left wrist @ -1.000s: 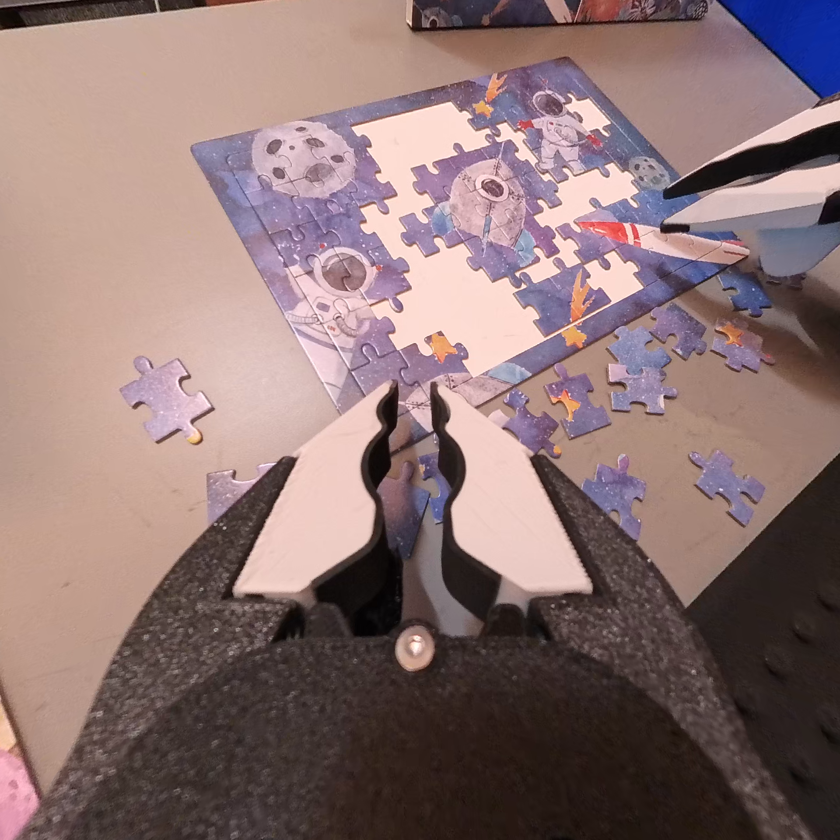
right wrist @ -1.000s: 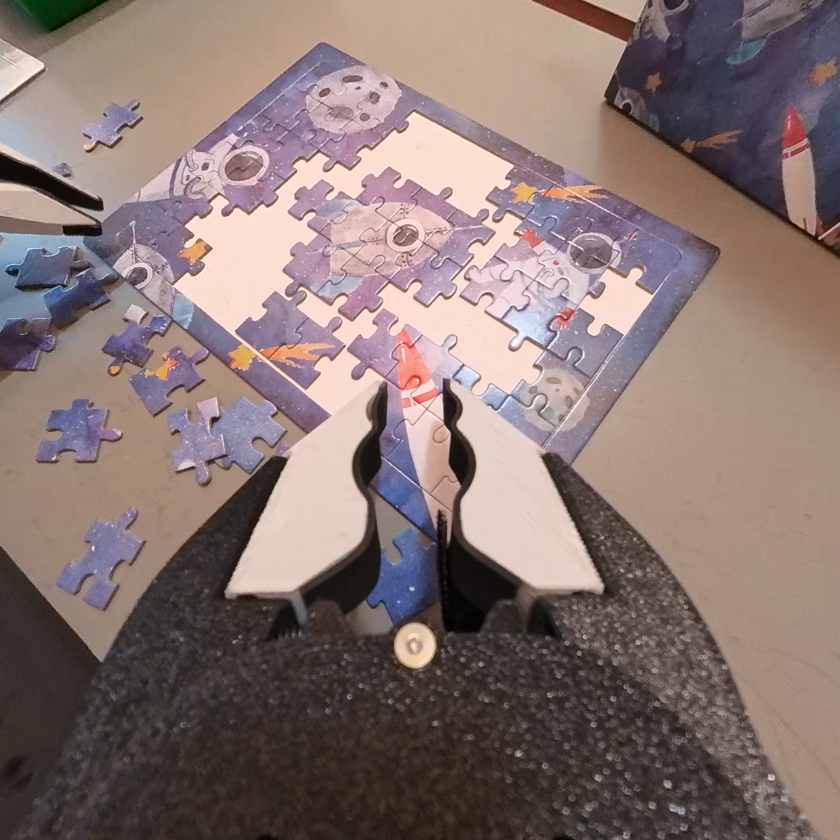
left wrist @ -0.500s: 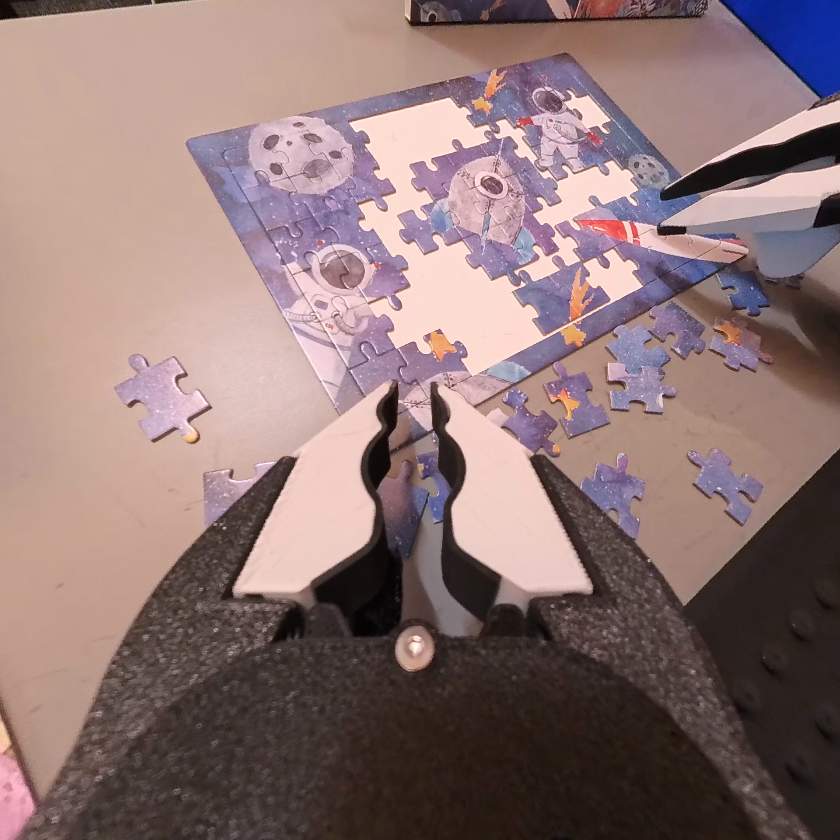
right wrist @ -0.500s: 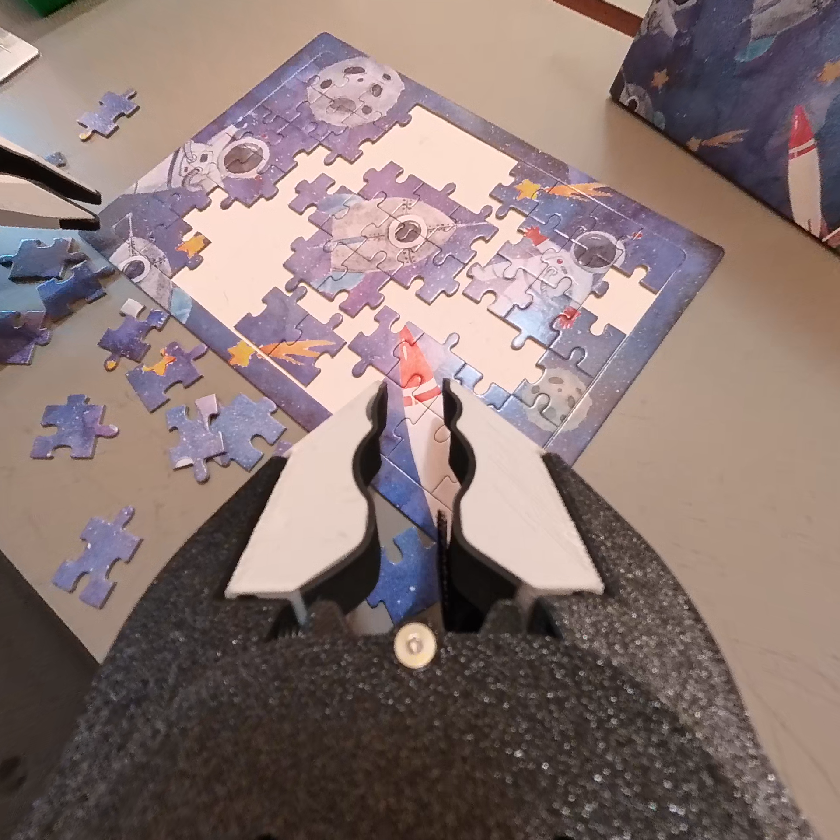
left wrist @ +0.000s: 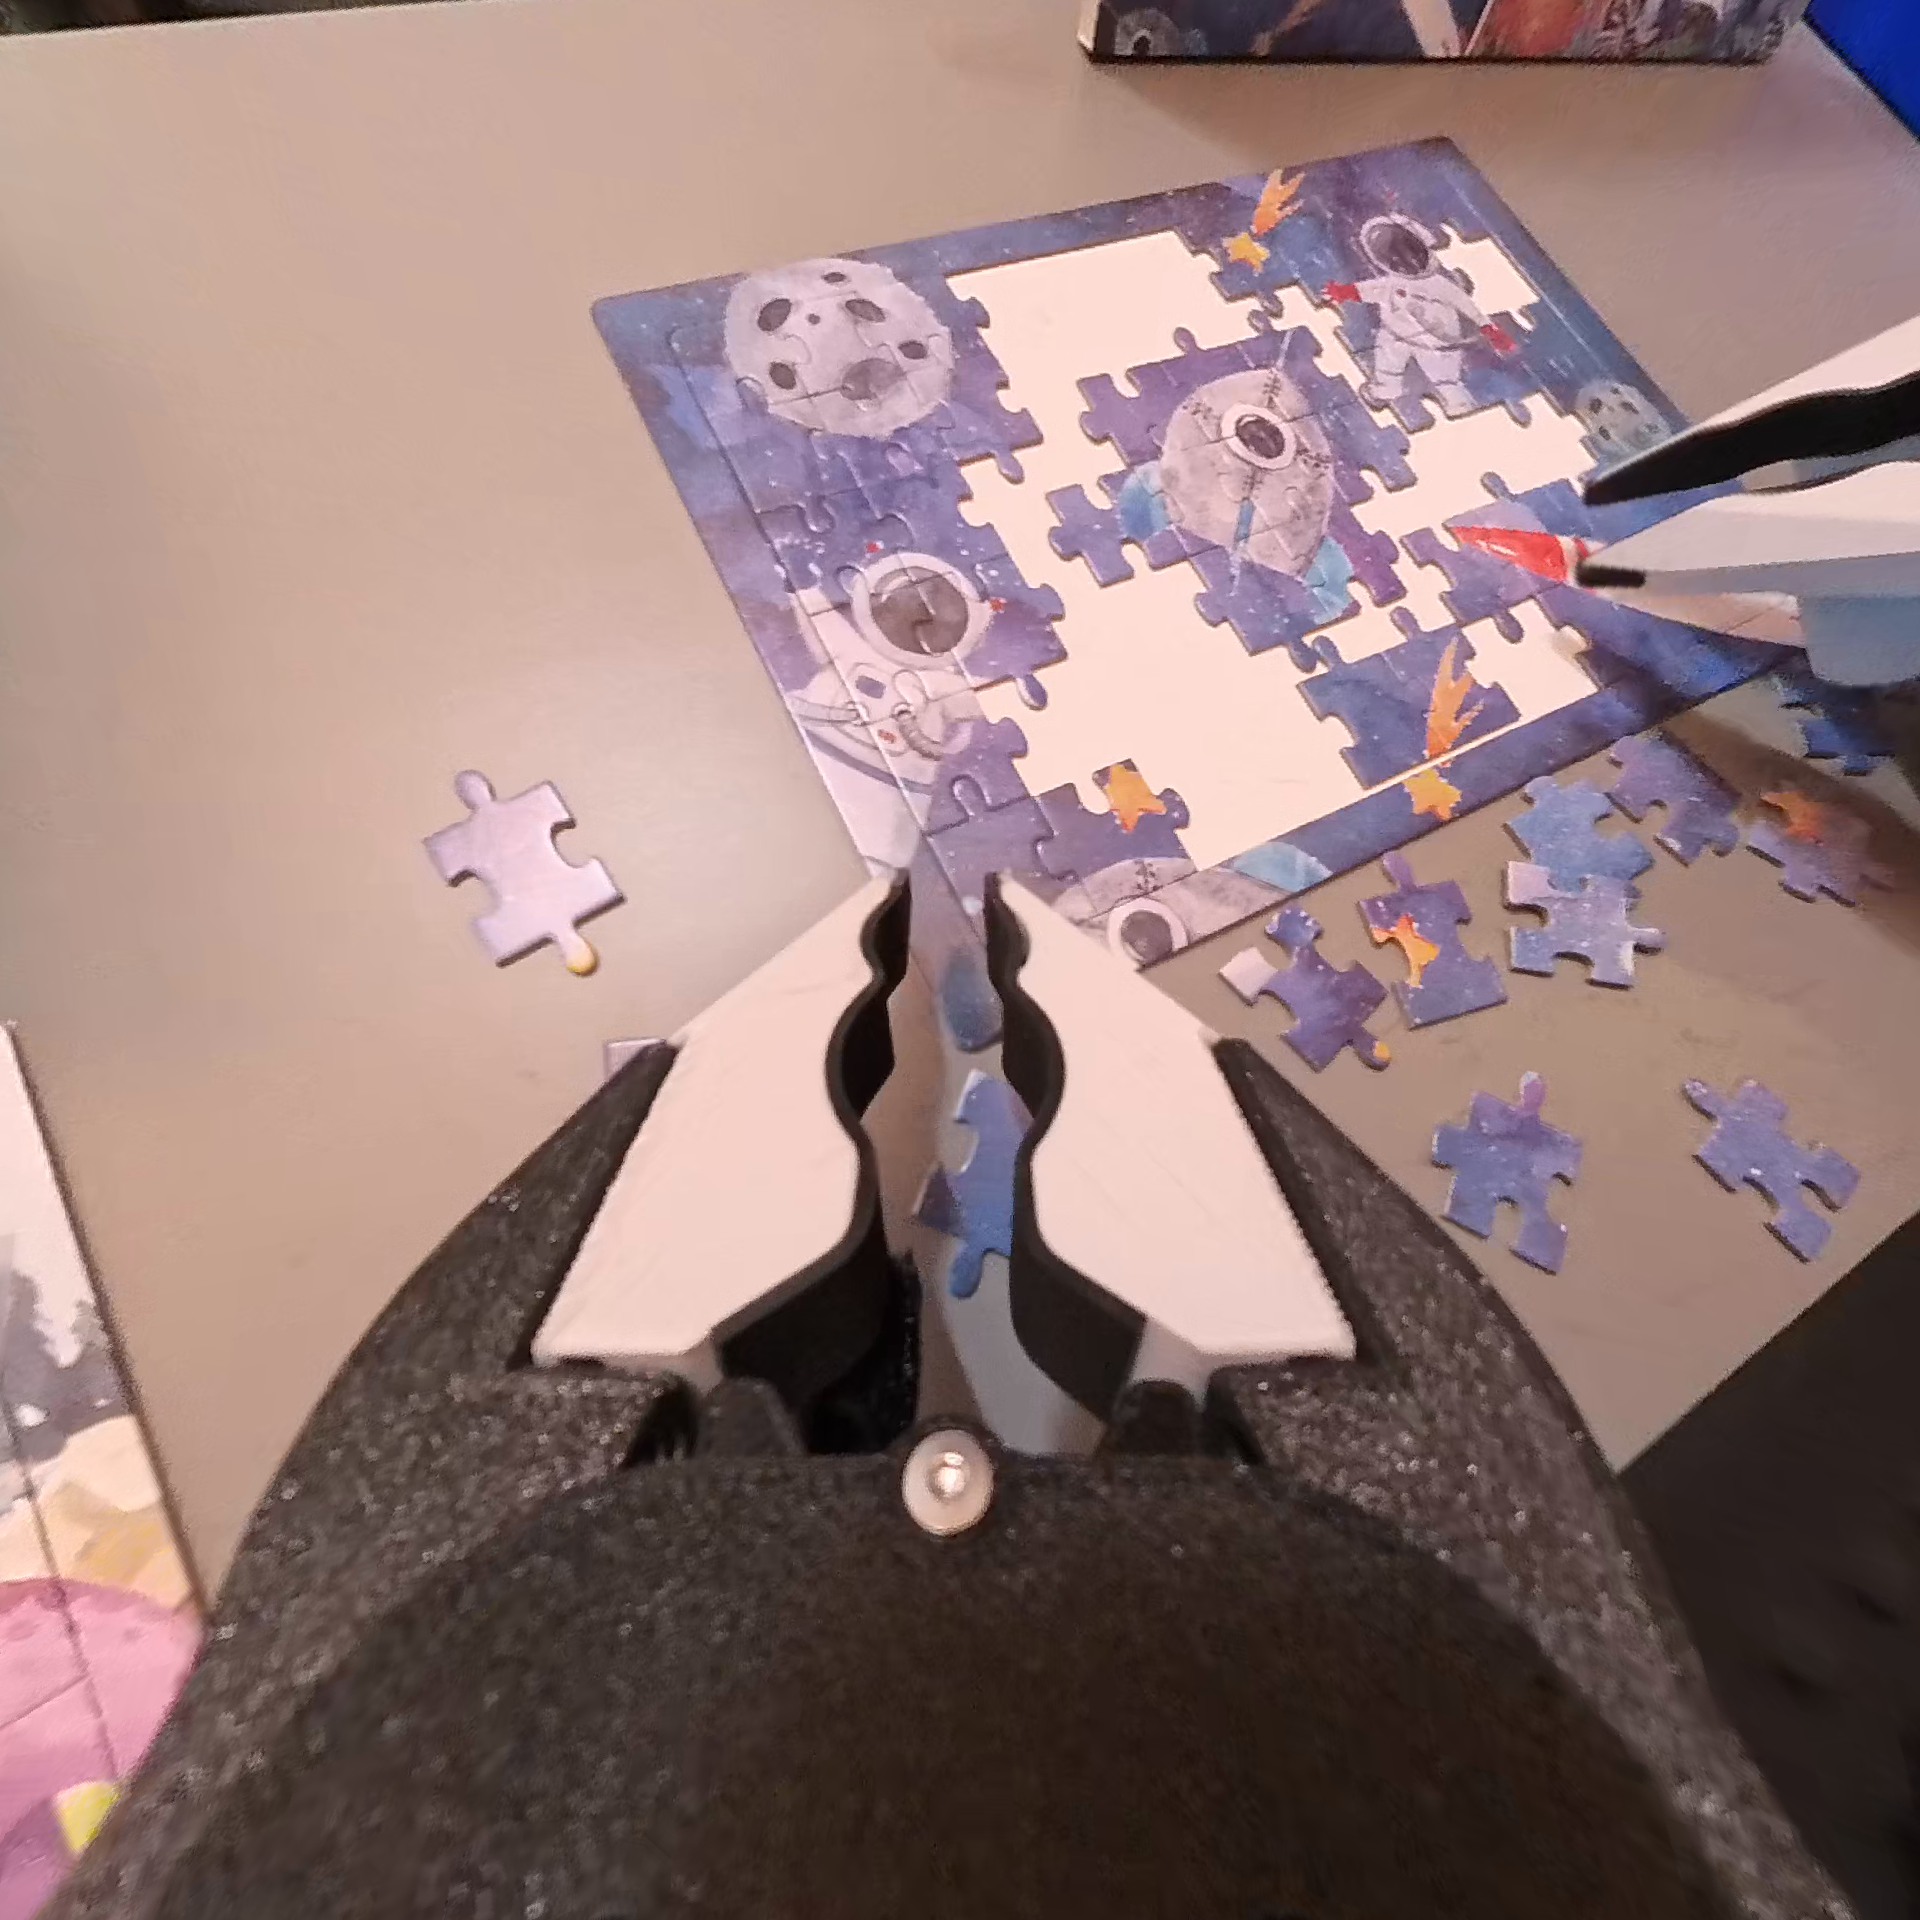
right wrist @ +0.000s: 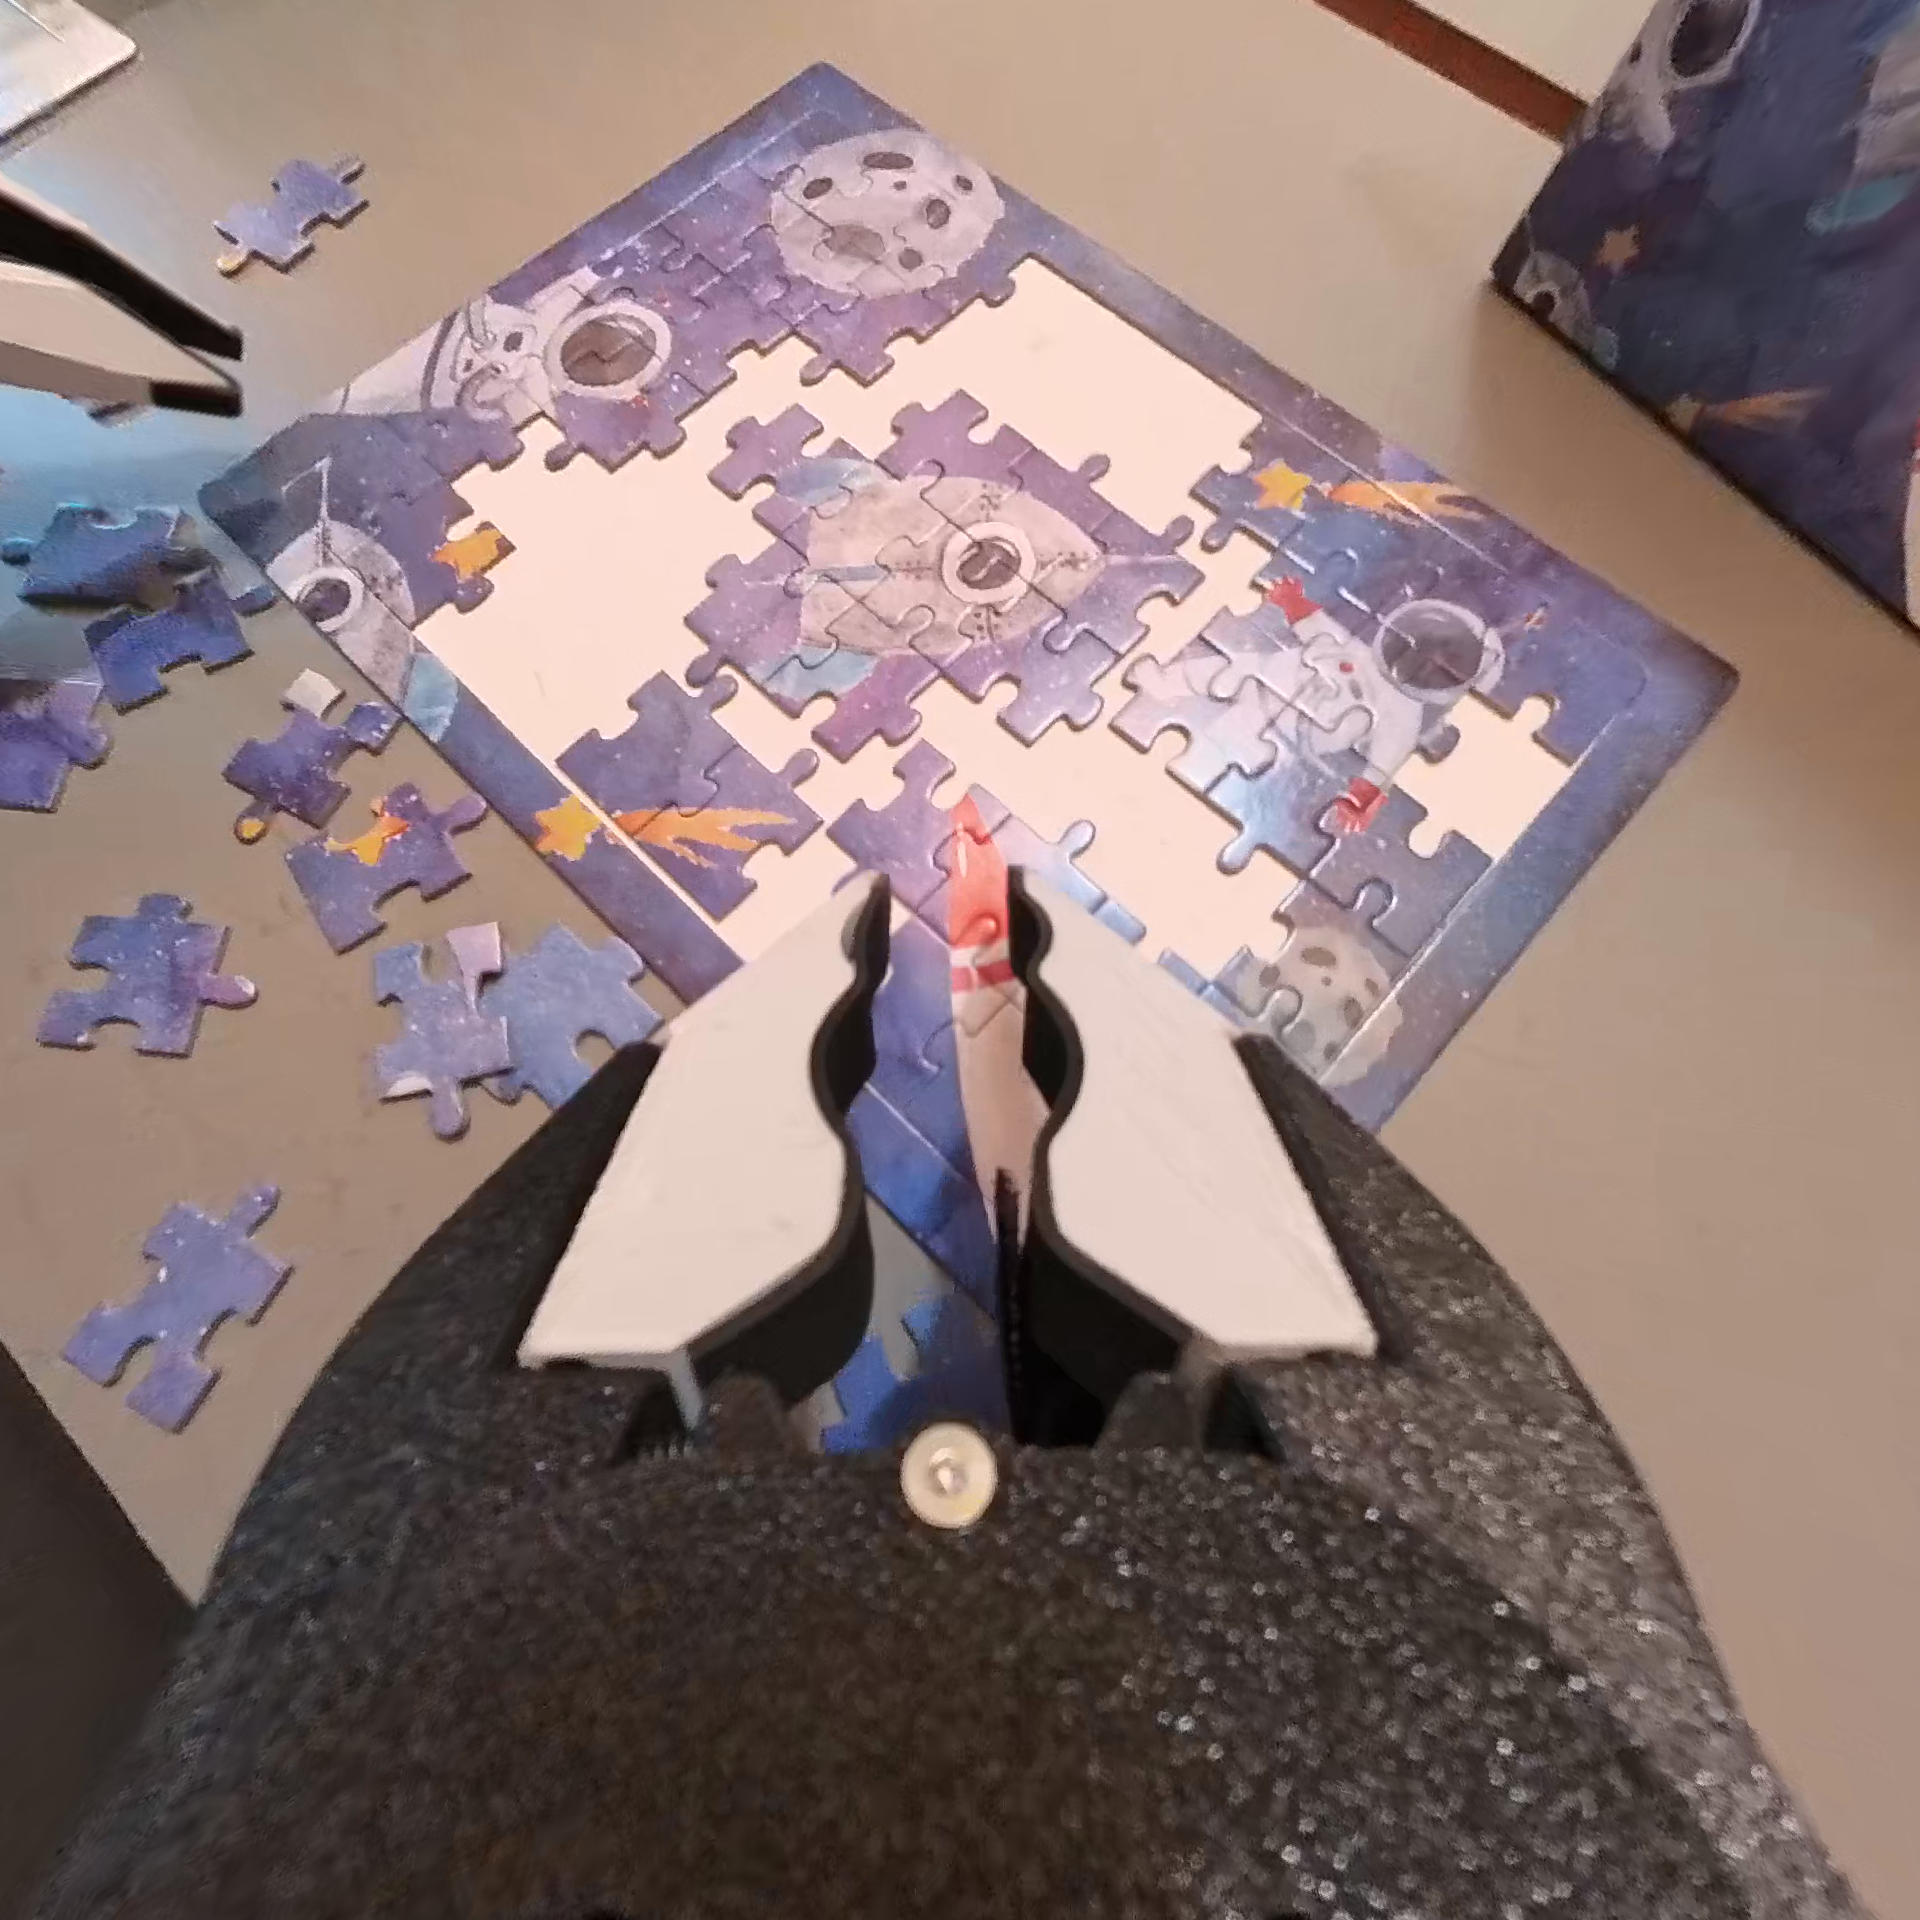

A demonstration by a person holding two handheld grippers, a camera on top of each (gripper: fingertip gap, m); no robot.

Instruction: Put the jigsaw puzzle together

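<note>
The space-themed jigsaw board [left wrist: 1122, 665] lies on the grey table, partly filled, with white bare patches [right wrist: 623, 582]. My left gripper [left wrist: 943, 891] is slightly open and empty, over the board's near corner, with a loose blue piece [left wrist: 987, 1164] under its fingers. My right gripper [right wrist: 951, 888] is slightly open and empty above the red-and-white rocket [right wrist: 977, 904] at the board's edge. It also shows in the left wrist view [left wrist: 1584, 530]. The left gripper shows in the right wrist view [right wrist: 231, 371]. Several loose pieces [left wrist: 1558, 914] [right wrist: 343, 831] lie beside the board.
A lone pale piece [left wrist: 520, 873] [right wrist: 291, 208] lies apart from the board. The puzzle box [left wrist: 1423, 26] [right wrist: 1745, 312] stands behind the board. Another picture board [left wrist: 62, 1455] sits at the left edge. The table edge [left wrist: 1714, 1382] drops off near the loose pieces.
The left gripper has swung left, so the board sits farther right in its view and the picture board has appeared. The right gripper has crept slightly forward. Both jaw gaps are unchanged.
</note>
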